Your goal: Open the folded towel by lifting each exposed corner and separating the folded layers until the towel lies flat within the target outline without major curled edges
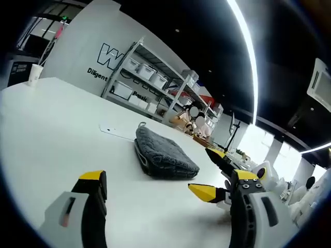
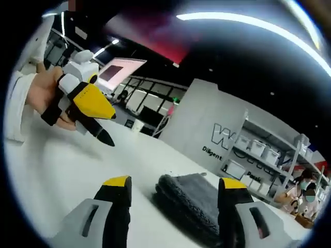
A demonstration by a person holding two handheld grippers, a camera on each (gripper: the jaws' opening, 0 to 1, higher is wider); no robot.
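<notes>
Towel on worktop: soft, limp, light; pinch 1 exposed corner. Both hand-held grippers gape, empty.

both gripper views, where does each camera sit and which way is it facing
Left gripper view: rides the left gripper, looking across the white table at the folded grey towel; own open jaws, right gripper entering from the right.
Right gripper view: rides the right gripper, jaws open before the towel; left gripper and a hand at upper left.
Shared: towel, table, wall shelving.
</notes>
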